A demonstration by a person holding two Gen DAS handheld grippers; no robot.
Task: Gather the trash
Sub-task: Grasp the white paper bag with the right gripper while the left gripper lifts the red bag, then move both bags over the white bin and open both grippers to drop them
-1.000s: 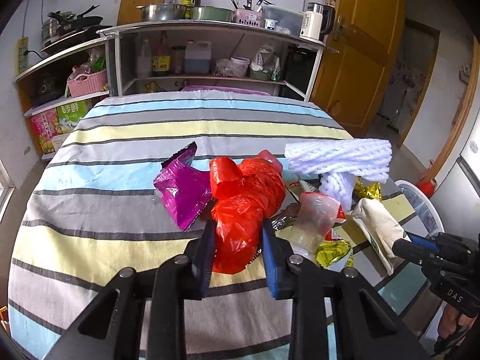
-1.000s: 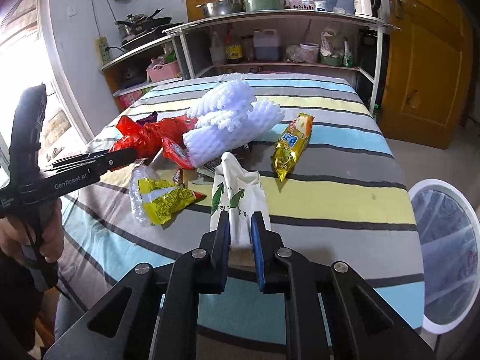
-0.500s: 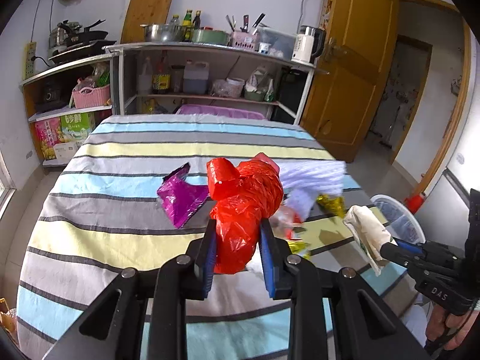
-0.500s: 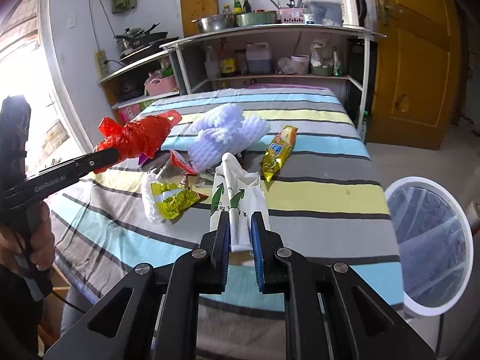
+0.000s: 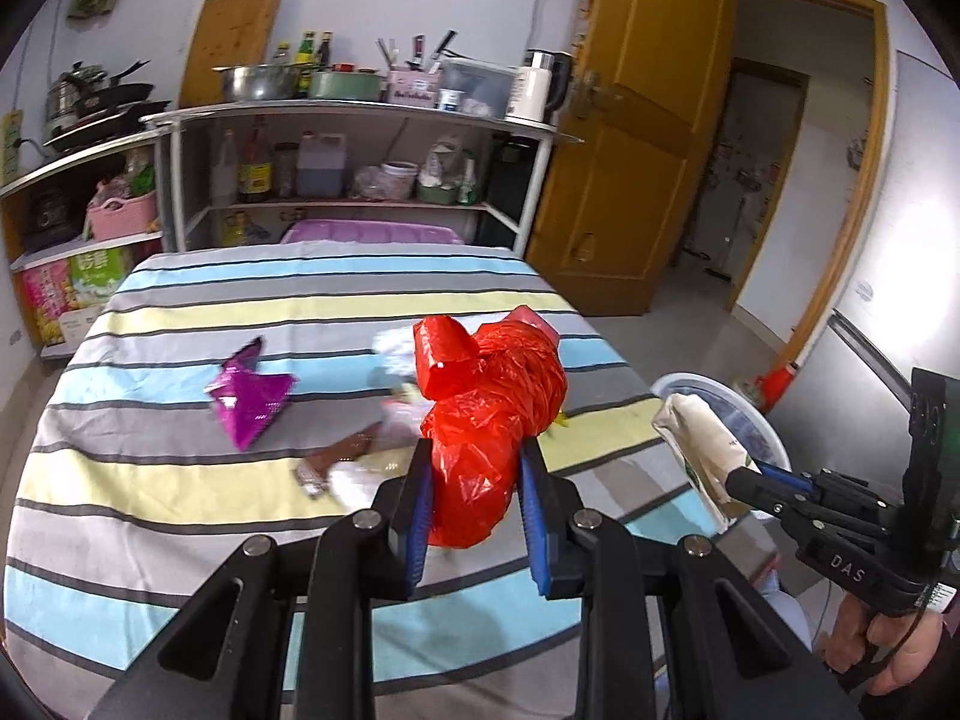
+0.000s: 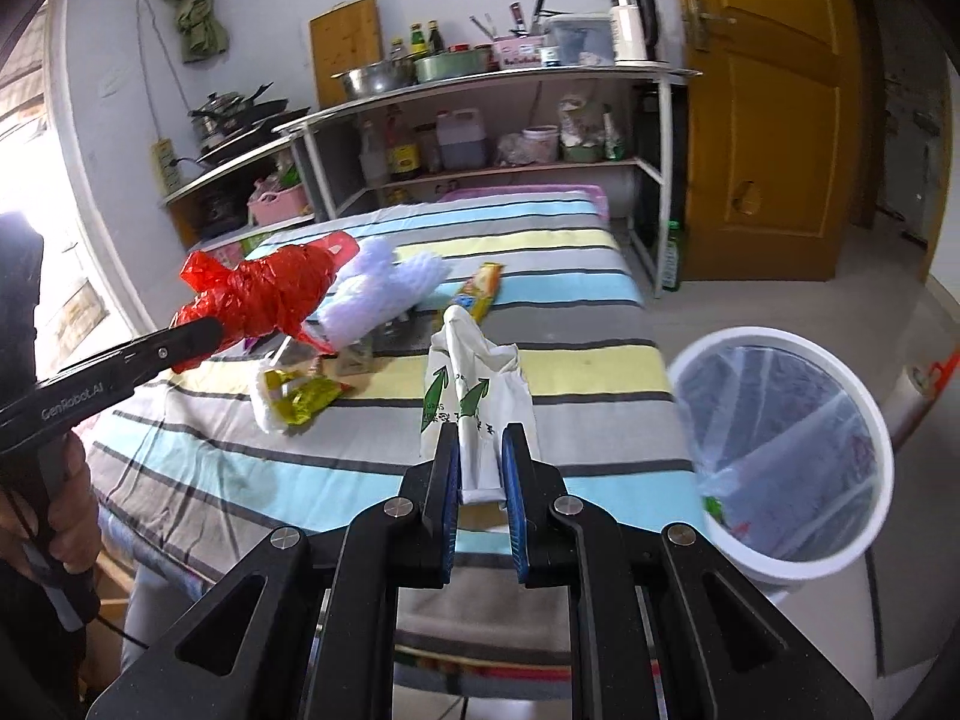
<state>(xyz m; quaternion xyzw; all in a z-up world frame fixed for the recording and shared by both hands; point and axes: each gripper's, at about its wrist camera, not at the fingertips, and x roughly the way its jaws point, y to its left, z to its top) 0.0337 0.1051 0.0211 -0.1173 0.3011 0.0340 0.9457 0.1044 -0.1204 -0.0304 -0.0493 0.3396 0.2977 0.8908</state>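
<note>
My left gripper (image 5: 474, 474) is shut on a crumpled red plastic bag (image 5: 492, 396), held up above the striped table (image 5: 180, 510). From the right wrist view the red bag (image 6: 270, 294) hangs at the left gripper's tip, over the table's left side. My right gripper (image 6: 481, 468) is shut on a white bag with green arrows (image 6: 474, 390), lifted near the table's front edge. In the left wrist view that white bag (image 5: 702, 450) sticks out of the right gripper at the right. A white bin (image 6: 780, 456) with a clear liner stands on the floor to the right.
On the table lie a purple wrapper (image 5: 249, 399), a brown wrapper (image 5: 336, 456), white foam netting (image 6: 384, 288), a yellow-green packet (image 6: 300, 399) and a yellow snack packet (image 6: 480, 291). Kitchen shelves (image 5: 360, 120) stand behind; a wooden door (image 5: 648, 138) is at the right.
Both grippers have risen and pulled back from the trash pile with their bags. The red bag left the table. The white bin now shows larger in the right wrist view.
</note>
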